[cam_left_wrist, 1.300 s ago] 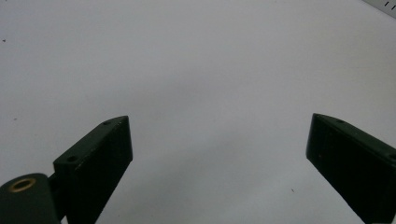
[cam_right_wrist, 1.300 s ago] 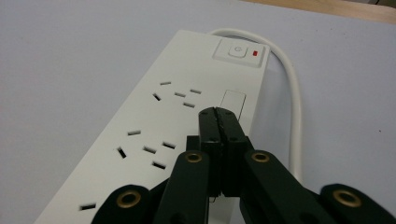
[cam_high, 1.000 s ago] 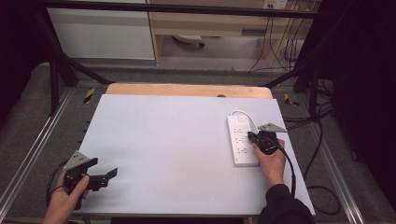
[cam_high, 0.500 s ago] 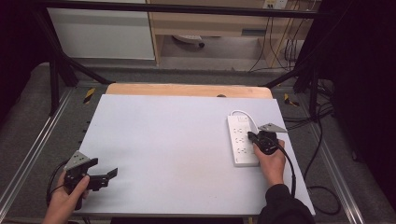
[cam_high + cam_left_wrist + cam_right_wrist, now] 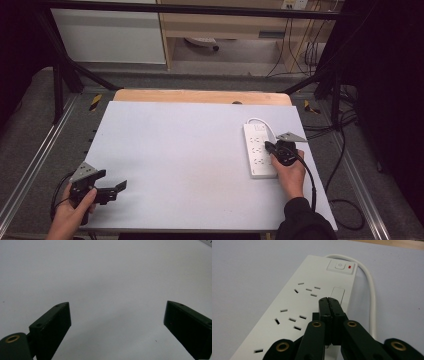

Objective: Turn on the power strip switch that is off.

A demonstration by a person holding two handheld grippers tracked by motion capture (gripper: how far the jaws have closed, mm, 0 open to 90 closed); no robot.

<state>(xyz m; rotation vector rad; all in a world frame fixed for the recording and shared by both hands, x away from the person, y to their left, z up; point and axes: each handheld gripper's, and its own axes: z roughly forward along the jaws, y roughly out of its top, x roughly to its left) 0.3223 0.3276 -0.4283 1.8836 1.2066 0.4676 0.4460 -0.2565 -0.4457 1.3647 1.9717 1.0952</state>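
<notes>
Table [image 5: 190, 165]: one power strip [image 5: 259, 150] (white).

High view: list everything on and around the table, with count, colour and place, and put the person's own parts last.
power strip: one, white, right side of the table, under the right claw
power strip cord: one, white, loops from the strip's far end
table: one, pale grey top, wooden far edge
cabinet: one, white, beyond the table at left
left claw: one, black, open, near-left corner
right claw: one, black, shut, tips over the strip
hands: two, at the near edge
</notes>
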